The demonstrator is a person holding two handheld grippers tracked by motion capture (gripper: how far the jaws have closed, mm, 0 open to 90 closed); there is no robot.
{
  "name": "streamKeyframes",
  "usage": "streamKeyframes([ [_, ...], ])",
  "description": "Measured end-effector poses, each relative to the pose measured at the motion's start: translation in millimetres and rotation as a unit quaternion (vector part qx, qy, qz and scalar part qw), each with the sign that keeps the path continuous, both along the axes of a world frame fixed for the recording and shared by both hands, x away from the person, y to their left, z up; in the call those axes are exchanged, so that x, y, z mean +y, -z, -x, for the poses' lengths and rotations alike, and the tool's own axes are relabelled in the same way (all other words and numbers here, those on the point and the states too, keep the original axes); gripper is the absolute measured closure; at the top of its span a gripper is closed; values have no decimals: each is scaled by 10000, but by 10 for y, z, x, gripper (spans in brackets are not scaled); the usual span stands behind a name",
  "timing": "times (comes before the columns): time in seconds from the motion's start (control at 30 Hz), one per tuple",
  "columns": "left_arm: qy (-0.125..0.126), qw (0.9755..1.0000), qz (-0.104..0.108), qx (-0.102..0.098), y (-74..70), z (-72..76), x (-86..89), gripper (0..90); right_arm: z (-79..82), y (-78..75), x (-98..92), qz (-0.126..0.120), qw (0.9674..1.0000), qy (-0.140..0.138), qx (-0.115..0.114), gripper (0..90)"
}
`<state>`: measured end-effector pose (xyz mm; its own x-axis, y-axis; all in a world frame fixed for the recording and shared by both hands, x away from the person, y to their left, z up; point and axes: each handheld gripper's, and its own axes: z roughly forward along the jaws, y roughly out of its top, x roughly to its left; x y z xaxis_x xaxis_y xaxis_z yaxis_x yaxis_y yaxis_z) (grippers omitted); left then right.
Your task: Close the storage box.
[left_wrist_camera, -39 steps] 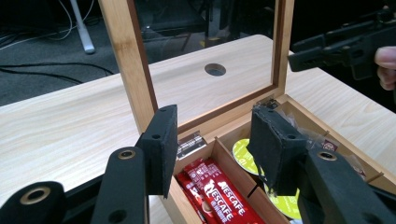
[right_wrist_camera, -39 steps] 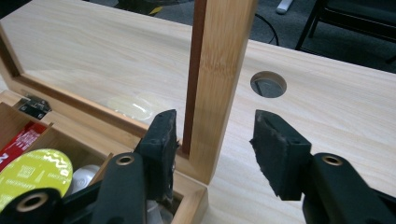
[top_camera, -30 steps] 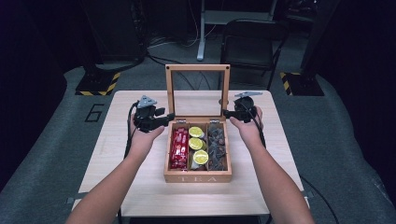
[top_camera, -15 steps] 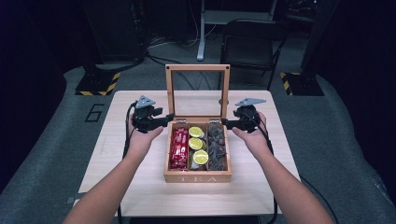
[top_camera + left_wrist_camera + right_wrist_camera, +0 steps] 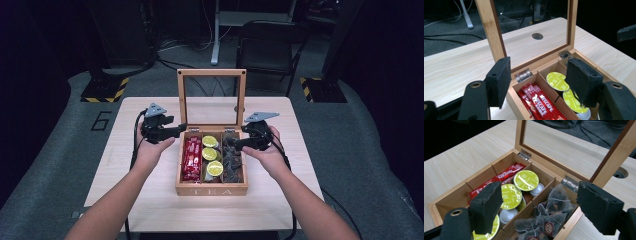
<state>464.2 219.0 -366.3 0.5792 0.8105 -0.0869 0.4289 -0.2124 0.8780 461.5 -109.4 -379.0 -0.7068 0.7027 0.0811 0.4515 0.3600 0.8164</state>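
Observation:
A wooden tea box sits mid-table with its glass lid standing upright. Inside lie red coffee sticks, green-topped capsules and tea bags. My left gripper hovers at the box's back left corner, beside the lid's post. Its jaws have just been opening, with nothing pressed between them. My right gripper hangs over the box's right side. Its jaws have just been opening too and stand wide above capsules and tea bags, holding nothing.
The pale wooden table has a round cable hole behind the lid. A dark chair stands beyond the far edge. Both of the person's forearms reach in from the near edge.
The right gripper has drawn back from the lid's right edge toward the person, and its jaws have spread. The left gripper stayed put while its jaws widened. The lid stands as before.

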Motion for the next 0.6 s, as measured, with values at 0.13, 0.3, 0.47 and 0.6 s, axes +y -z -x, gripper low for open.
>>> streamKeyframes([
  [0.13, 50, 10000, -36, 21, 10, 12, 10, 358, 46, 35, 39, 156, 9998, -57, -95, 232],
  [0.3, 55, 10000, -23, 29, 19, 21, 21, 358, 101, 92, 87, 258, 9993, -170, -186, 281],
  [0.47, 72, 10000, -36, 43, 42, 31, 25, 358, 157, 131, 142, 313, 9990, -240, -218, 303],
  [0.6, 135, 9998, -78, 110, 54, 45, 26, 387, 199, 175, 180, 345, 9986, -321, -232, 307],
])
